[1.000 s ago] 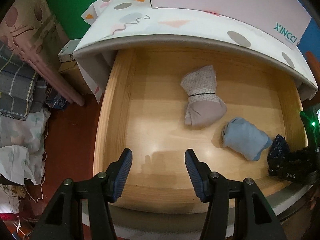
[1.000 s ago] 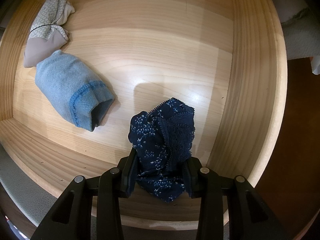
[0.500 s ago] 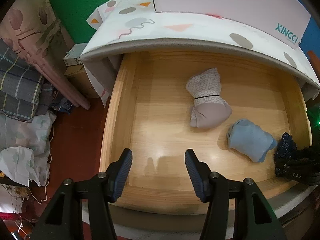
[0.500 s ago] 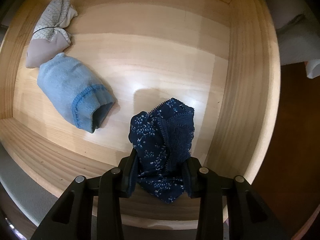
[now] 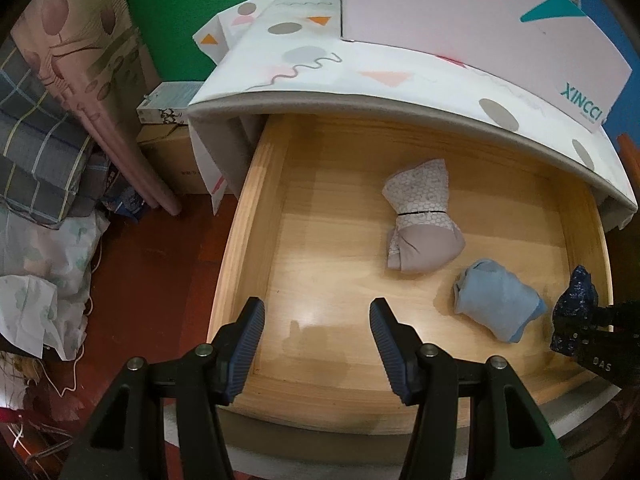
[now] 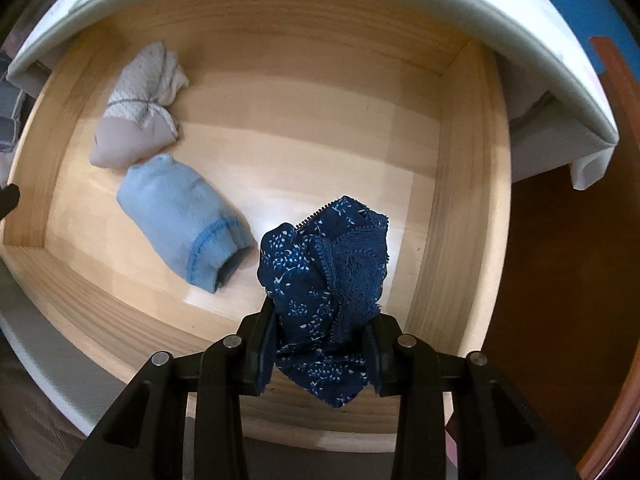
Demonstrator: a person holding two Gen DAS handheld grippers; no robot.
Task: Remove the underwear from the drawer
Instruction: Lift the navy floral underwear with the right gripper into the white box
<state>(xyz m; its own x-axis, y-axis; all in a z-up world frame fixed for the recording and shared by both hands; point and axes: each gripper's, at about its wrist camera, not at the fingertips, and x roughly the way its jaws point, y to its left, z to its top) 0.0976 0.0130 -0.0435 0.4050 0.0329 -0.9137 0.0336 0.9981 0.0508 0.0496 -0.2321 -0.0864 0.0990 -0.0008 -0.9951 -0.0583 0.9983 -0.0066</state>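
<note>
The wooden drawer stands pulled out. My right gripper points down into its right front corner, shut on dark blue floral underwear with lace, which hangs clear of the drawer floor. That bundle and the right gripper show at the right edge of the left wrist view. A light blue rolled piece and a grey-and-white patterned roll lie on the drawer floor. My left gripper hovers open over the drawer's front left part, holding nothing.
A patterned cloth covers the cabinet top, with a white box on it. Left of the drawer are red-brown floor, a cardboard box, rolled mats and piled bedding. Dark floor lies right of the drawer.
The right gripper has risen with the dark blue underwear, so the drawer looks farther off in its view. The left gripper has stayed over the drawer's front left, with only a slight view shift.
</note>
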